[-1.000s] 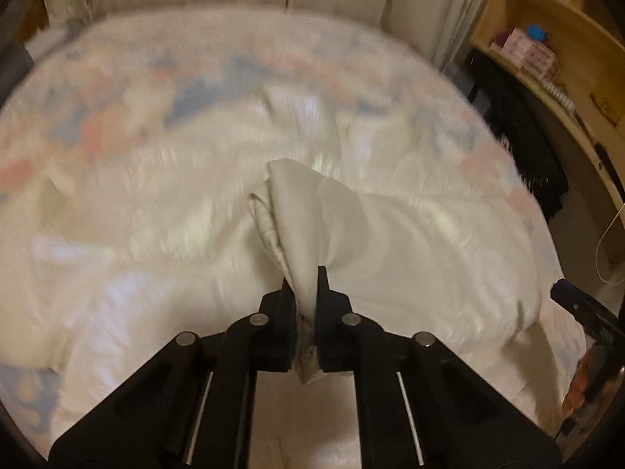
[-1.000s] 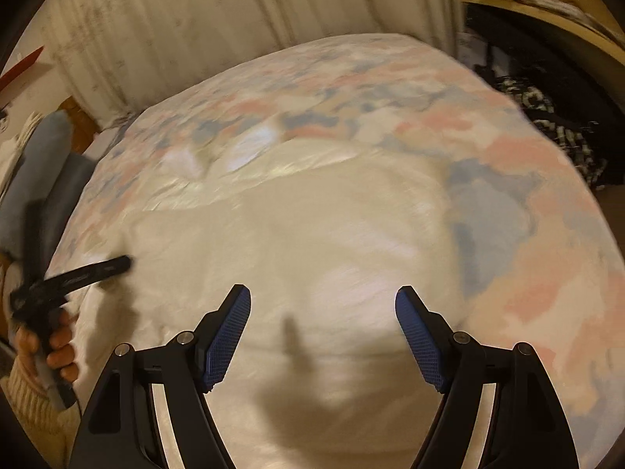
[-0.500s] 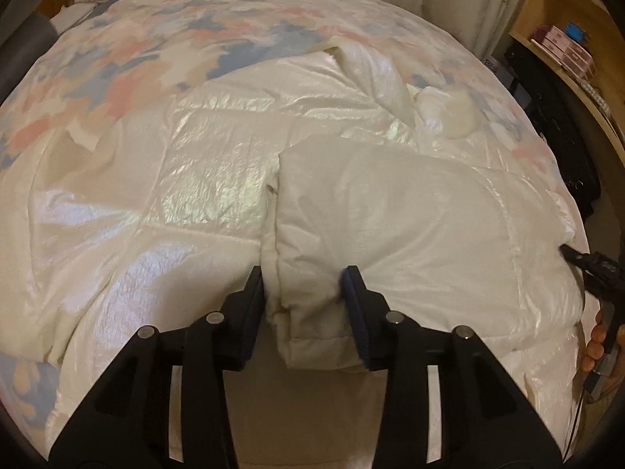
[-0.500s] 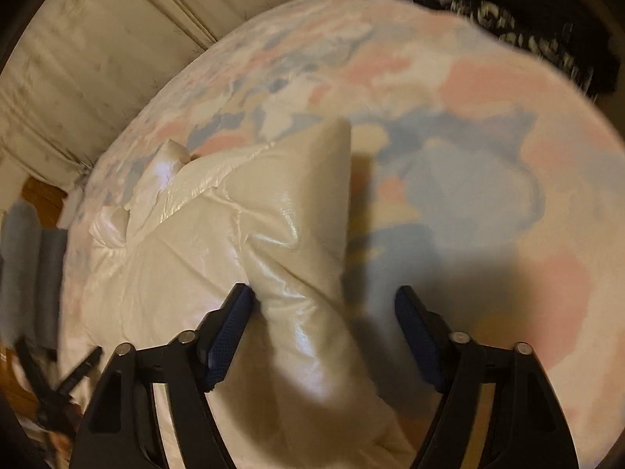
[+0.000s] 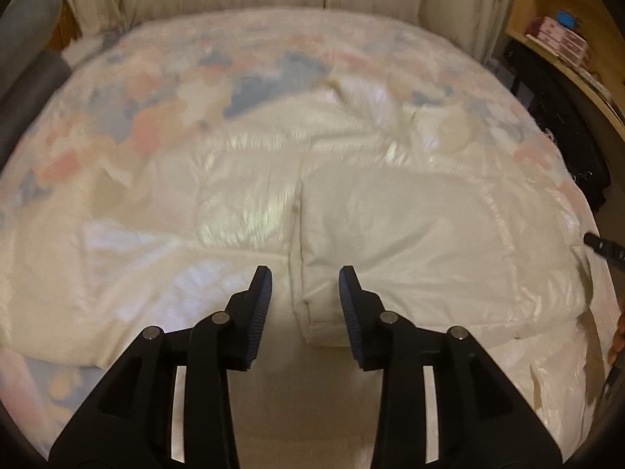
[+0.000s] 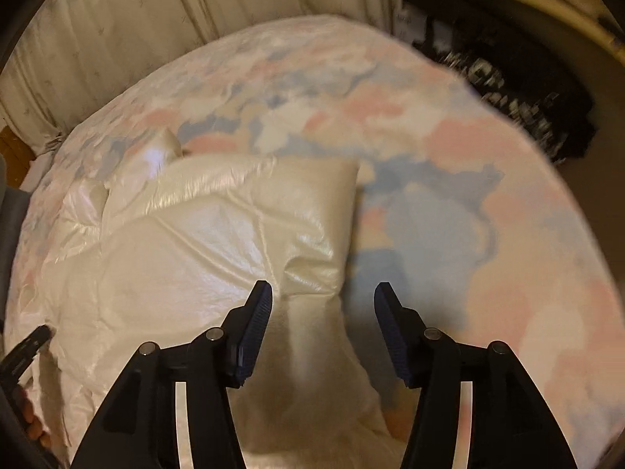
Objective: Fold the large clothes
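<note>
Bed [image 5: 164, 90] under a pastel patchwork cover of pink, blue and cream, filling both views. On it, spread wide, a large cream padded jacket [image 5: 410, 226], glossy and quilted, one panel already laid over toward the middle, its folded edge running near to far.

Left hand-held gripper [image 5: 302, 293]: jaws open partway, straddling the near corner of that folded edge, gripping nothing. Right hand-held gripper [image 6: 322, 306]: jaws wide open, empty, poised just above the jacket's right near edge, cover beneath the right finger.

Likely step: releasing a finished fold and choosing the next grasp. Best done by lifting clear without dragging the slippery shell, then pinching through both layers at an edge, both hands level, so the padding folds flat instead of bulging.

Left wrist view only: full width of the jacket, centre seam, wooden shelf [image 5: 566, 51] far right. Right wrist view only: the jacket's squared far right corner [image 6: 340, 179] against bare cover, pale curtains [image 6: 117, 35] beyond.
</note>
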The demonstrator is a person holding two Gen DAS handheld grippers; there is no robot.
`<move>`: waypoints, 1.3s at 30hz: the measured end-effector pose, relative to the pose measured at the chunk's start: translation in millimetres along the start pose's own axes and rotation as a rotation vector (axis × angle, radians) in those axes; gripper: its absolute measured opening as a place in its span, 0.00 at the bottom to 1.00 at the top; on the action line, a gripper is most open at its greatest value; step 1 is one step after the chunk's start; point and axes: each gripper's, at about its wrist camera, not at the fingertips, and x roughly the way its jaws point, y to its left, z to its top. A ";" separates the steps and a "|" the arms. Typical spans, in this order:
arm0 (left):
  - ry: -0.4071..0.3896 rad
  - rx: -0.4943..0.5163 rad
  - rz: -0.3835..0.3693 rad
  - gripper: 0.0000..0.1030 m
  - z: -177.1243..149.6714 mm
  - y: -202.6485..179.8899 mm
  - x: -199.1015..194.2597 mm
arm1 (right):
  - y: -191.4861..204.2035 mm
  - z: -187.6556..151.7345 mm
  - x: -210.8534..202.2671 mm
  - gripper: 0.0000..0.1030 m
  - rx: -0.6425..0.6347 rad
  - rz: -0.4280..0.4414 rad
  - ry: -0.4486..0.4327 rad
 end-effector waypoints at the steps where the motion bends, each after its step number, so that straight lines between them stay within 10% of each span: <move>1: -0.033 0.025 -0.007 0.32 1.3 -5.1 -11.4 | 9.4 1.9 -7.3 0.54 -0.009 0.008 -0.011; 8: 0.027 0.074 -0.097 0.32 26.1 -53.8 -0.4 | 106.8 5.1 -1.4 0.53 -0.113 0.200 0.025; 13: 0.074 0.048 -0.011 0.32 33.1 -69.6 41.4 | 153.7 -6.4 39.7 0.53 -0.168 0.218 0.078; 23: 0.044 0.001 0.024 0.32 27.5 -42.5 58.3 | 46.7 21.0 79.4 0.51 -0.019 0.000 0.024; 39: -0.003 -0.035 0.043 0.50 10.0 -20.0 -49.2 | 41.5 -12.7 -45.6 0.58 0.009 0.145 -0.021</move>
